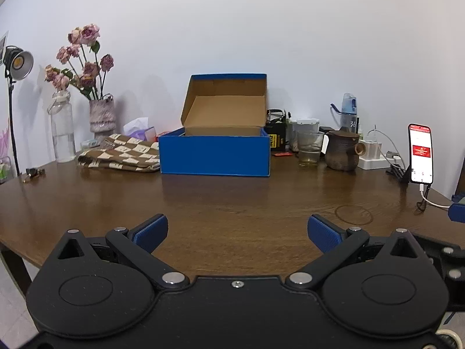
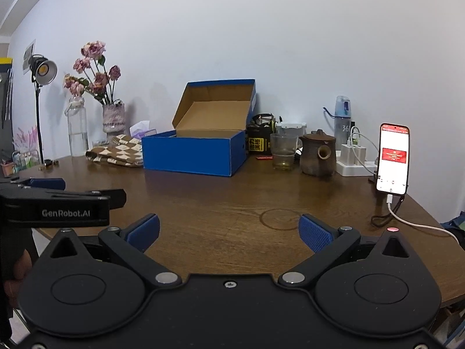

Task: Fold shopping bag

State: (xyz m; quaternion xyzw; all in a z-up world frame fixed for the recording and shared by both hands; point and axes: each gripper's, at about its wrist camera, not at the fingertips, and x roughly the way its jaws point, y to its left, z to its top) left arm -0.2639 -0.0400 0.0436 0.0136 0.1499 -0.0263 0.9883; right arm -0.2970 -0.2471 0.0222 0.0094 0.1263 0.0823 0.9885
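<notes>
A brown and cream checkered shopping bag (image 1: 122, 152) (image 2: 116, 151) lies in a loose, flattened heap at the back left of the round wooden table (image 1: 232, 203) (image 2: 218, 203), touching the left side of a blue box. My left gripper (image 1: 238, 228) hovers over the table's near edge, open, nothing between its blue pads. My right gripper (image 2: 229, 229) is beside it, also open and holding nothing. Both are far in front of the bag. The right wrist view shows the left gripper's black body (image 2: 55, 203) at the left edge.
An open blue shoe box (image 1: 215, 154) (image 2: 191, 154) stands at the back centre. Flower vases (image 1: 100, 116) and a glass bottle (image 1: 62, 131) are behind the bag. To the right stand a glass cup (image 1: 309, 148), a brown teapot (image 1: 341, 151), a power strip (image 1: 375, 157) and a propped phone (image 1: 420, 154) with a cable.
</notes>
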